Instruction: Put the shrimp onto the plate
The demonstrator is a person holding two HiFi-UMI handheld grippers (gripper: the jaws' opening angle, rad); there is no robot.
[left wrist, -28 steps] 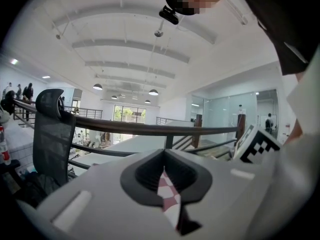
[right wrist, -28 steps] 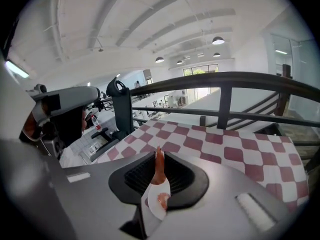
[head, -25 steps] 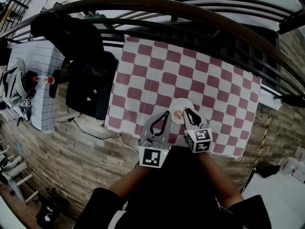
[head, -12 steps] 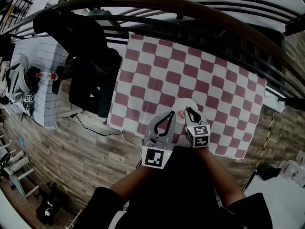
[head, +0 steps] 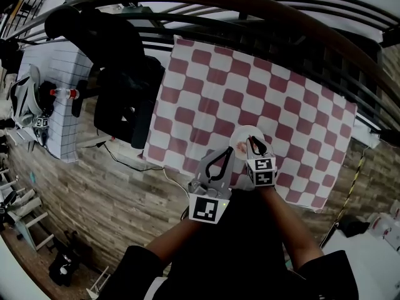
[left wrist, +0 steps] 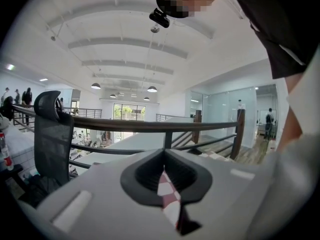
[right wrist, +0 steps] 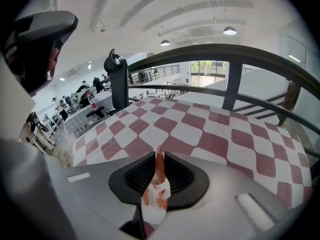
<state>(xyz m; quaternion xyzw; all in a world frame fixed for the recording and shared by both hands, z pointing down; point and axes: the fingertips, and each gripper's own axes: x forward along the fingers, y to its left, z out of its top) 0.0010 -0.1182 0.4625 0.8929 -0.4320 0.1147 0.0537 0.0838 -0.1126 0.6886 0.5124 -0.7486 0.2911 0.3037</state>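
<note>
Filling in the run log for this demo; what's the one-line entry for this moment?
right gripper: shut on shrimp, over plate | left gripper: shut, empty, beside plate | status: shrimp not yet released

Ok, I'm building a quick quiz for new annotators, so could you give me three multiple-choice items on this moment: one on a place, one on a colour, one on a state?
1. Where on the tablecloth does the plate sit?
A) near the edge closest to the person
B) at the far edge
C) dead centre

2. What colours are the tablecloth's checks?
A) blue and white
B) red and white
C) green and yellow

3. What is the right hand-held gripper doing?
A) wide open, empty
B) shut on the shrimp
C) shut on the plate's rim

Answers: 1 A, the head view shows the plate by the near edge. 2 B, the squares are red and white. 3 B, the right gripper view shows the shrimp's tail between its closed jaws.
</note>
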